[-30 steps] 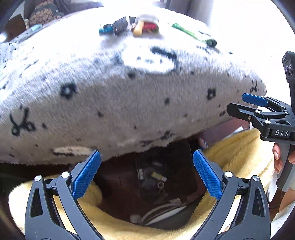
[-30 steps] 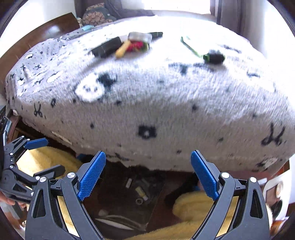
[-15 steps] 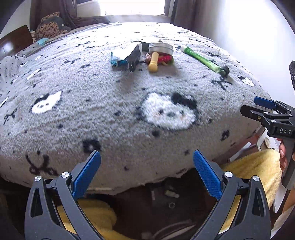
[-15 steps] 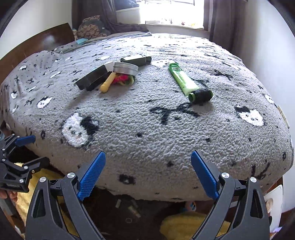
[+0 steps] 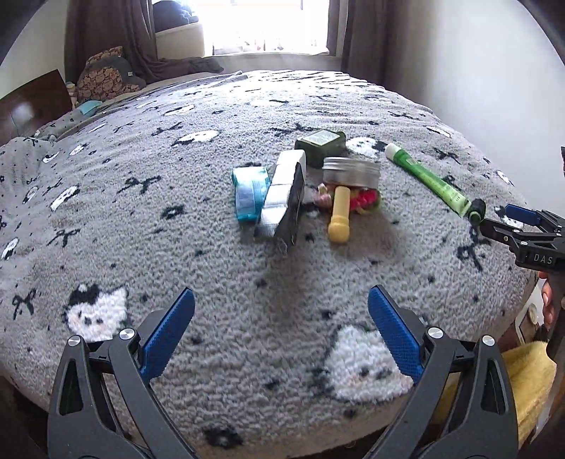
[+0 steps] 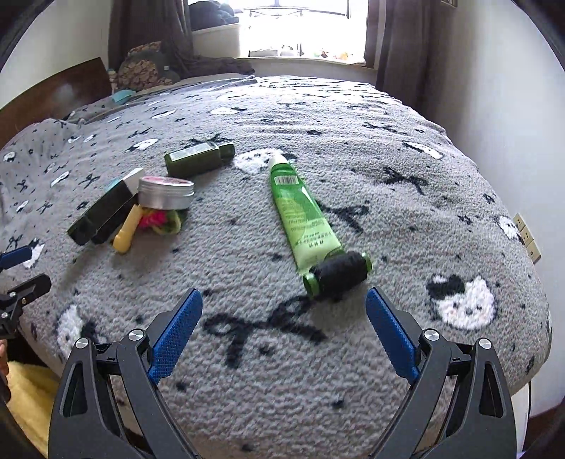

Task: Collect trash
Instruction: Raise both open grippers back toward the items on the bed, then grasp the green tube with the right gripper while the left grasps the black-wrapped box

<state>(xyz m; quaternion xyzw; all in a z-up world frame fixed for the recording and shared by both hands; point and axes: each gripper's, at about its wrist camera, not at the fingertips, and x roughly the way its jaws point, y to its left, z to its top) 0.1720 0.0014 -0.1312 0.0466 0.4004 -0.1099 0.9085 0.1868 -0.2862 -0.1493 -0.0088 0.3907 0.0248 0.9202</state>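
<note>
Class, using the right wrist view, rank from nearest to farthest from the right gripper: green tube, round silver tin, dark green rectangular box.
1. Green tube, just ahead, its black cap nearest.
2. Round silver tin, ahead left.
3. Dark green rectangular box, farther back left.

Home bedroom — blanket-covered bed [image 6: 353, 148], curtained window [image 6: 303, 28], headboard [image 6: 53, 102].

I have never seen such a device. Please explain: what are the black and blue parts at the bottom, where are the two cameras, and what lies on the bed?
A person holds two hand grippers; each carries a camera looking along its blue-padded fingers. The left gripper and the right gripper are both open and hold nothing. On the grey blanket lie a green tube with a black cap, a round tin, a yellow stick, a dark green box, a teal packet and a flat black box.
</note>
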